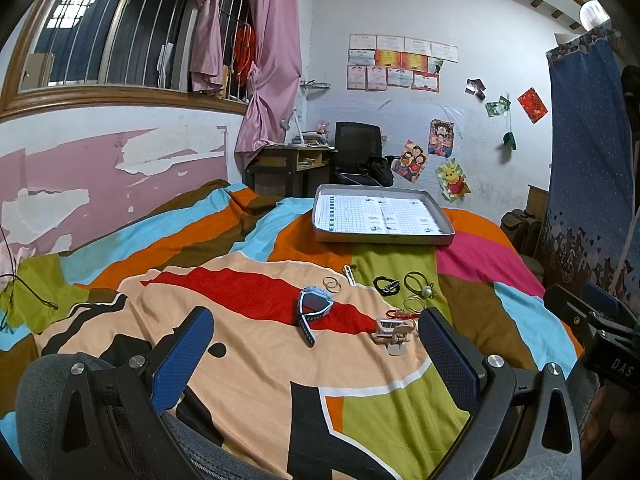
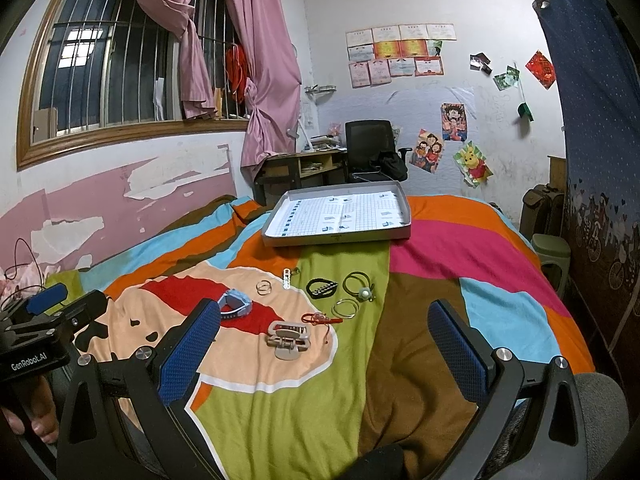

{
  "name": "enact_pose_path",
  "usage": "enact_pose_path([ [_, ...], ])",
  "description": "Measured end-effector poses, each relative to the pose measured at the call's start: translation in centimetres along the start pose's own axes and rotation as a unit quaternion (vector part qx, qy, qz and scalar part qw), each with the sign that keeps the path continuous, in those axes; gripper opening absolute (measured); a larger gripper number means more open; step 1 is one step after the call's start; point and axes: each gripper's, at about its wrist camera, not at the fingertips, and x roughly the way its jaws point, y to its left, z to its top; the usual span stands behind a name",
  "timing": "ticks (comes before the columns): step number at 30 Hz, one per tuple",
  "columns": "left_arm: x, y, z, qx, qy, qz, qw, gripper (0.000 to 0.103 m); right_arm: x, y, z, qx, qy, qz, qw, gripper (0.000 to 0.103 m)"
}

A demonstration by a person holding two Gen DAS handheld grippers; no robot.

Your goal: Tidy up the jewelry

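1. Only the right wrist view shows a hand [image 2: 28,412] gripping the left tongs [image 1: 316,334]; both those and the right tongs [image 2: 324,330] gape wide, empty.
2. Ahead of them, jewelry lies on a striped bed [image 1: 248,368]; beyond, one tray [image 1: 384,236].
3. One blue watch [image 1: 314,306], one beige clip [image 2: 288,338], one black bracelet [image 2: 321,289].

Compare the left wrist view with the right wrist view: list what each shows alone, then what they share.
Only the left wrist view shows the left gripper fingers open, with the right gripper at its right edge. Only the right wrist view shows the right gripper fingers open, a green stool and a hand holding the left gripper. Both show the blue watch, beige clip, rings, bangles and the grey tray on the striped blanket.
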Motion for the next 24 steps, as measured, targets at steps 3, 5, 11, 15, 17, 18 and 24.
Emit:
enact_pose_path([
  [3, 0.2, -0.5, -0.1, 0.002, -0.001, 0.002, 1.0000, 0.103, -0.1, 0.0, 0.0, 0.000, 0.000, 0.000, 1.000, 0.102],
  [5, -0.3, -0.4, 0.3, 0.003, -0.001, -0.001, 1.0000, 0.103, -0.1, 0.0, 0.0, 0.000, -0.001, 0.000, 1.000, 0.102],
  [11, -0.3, -0.5, 0.2, 0.002, 0.000, 0.000, 1.0000, 0.103, -0.1, -0.2, 0.0, 0.000, -0.001, 0.000, 1.000, 0.102],
  [15, -0.7, -0.6, 0.5, 0.002, 0.000, 0.001, 1.0000, 0.103, -0.1, -0.1, 0.3, 0.000, -0.002, 0.001, 1.000, 0.102],
  [17, -0.7, -0.6, 0.5, 0.001, 0.000, 0.000, 1.0000, 0.103, -0.2, 0.0, 0.2, 0.001, -0.002, 0.001, 1.000, 0.102],
  [18, -0.7, -0.6, 0.5, 0.002, 0.000, 0.001, 1.0000, 0.103, -0.1, 0.0, 0.2, 0.000, -0.002, 0.001, 1.000, 0.102],
  [24, -0.4, 0.6, 1.1, -0.016, 0.020, -0.005, 0.9997, 0.103, -0.1, 0.0, 0.3, 0.001, -0.002, 0.001, 1.000, 0.102],
])
